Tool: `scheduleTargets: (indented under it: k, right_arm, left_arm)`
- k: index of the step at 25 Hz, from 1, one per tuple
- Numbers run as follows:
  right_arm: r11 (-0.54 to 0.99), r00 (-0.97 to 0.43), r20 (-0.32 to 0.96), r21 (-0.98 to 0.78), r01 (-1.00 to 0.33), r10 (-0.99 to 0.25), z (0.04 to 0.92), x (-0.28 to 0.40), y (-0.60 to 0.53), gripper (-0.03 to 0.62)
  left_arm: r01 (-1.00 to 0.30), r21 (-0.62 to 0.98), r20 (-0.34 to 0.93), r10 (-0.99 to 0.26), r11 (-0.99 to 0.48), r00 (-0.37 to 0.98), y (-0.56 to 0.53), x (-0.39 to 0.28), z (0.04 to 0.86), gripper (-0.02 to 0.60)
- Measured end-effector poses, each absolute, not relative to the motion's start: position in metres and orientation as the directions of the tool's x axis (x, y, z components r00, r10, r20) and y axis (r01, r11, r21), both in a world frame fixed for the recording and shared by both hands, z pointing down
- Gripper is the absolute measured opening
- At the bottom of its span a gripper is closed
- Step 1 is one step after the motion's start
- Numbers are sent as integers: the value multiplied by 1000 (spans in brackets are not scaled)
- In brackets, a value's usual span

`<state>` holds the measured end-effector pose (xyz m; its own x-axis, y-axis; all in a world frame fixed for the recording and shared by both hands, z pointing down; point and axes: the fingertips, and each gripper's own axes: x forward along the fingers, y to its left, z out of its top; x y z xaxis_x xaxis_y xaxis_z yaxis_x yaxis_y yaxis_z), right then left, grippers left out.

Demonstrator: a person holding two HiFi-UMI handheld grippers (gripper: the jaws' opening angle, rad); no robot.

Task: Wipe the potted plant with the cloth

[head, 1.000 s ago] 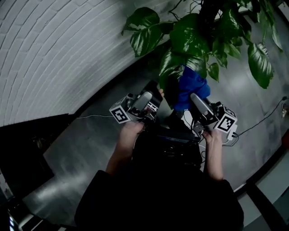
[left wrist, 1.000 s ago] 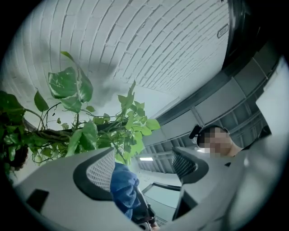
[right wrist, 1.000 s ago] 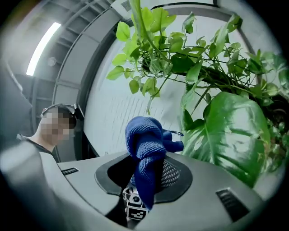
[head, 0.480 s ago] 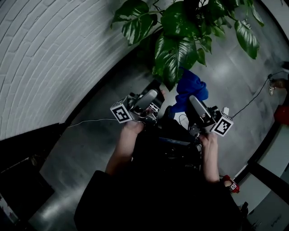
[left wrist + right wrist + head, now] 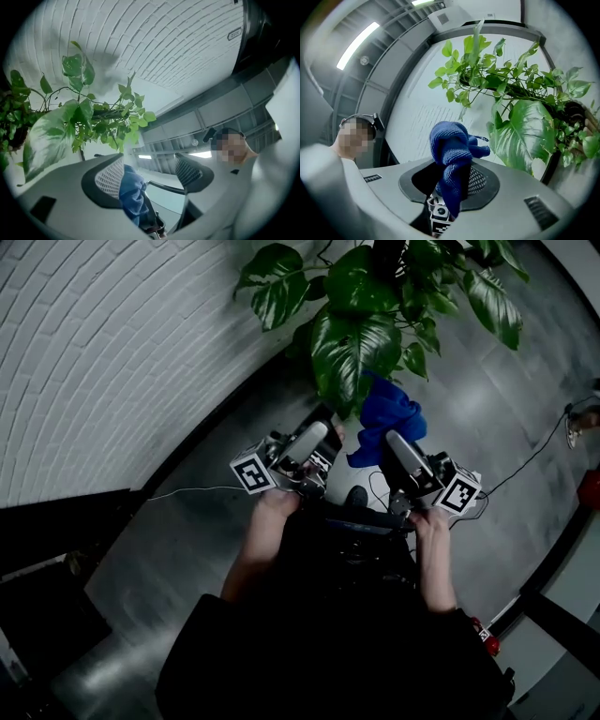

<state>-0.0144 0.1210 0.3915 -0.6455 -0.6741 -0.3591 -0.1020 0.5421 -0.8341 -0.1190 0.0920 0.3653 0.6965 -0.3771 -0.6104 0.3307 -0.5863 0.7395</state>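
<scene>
my right gripper (image 5: 457, 180) is clamping the blue cloth (image 5: 452, 140) near the low leaves of the potted plant (image 5: 361, 334). the empty, parted jaws of my left gripper (image 5: 150, 176) have just been closing. i'm approaching; next, i'm guessing, cloth onto leaf.

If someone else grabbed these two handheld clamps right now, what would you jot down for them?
Right gripper: shut on the blue cloth.
Left gripper: open, jaws have just been closing, gripping nothing.
Potted plant: just ahead; the cloth sits close beside its big lower leaf, contact unclear.
Done: cloth in grip. Left: wipe the plant; progress can't be told.
</scene>
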Motion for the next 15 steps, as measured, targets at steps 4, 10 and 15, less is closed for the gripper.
scheduleTargets:
  k: [4, 10, 15]
  right_arm:
    - [521, -634, -363, -850, -74, -683, 395, -5, 124, 121]
    - [539, -650, -371, -840, -71, -663, 396, 2, 127, 120]
    - [540, -655, -364, -838, -80, -662, 399, 8, 130, 120]
  left_arm:
    - [319, 759, -586, -383, -568, 714, 99, -106, 369, 368]
    - [301, 772, -566, -390, -561, 726, 105, -96, 370, 364]
    - [300, 777, -559, -387, -554, 733, 107, -85, 375, 362]
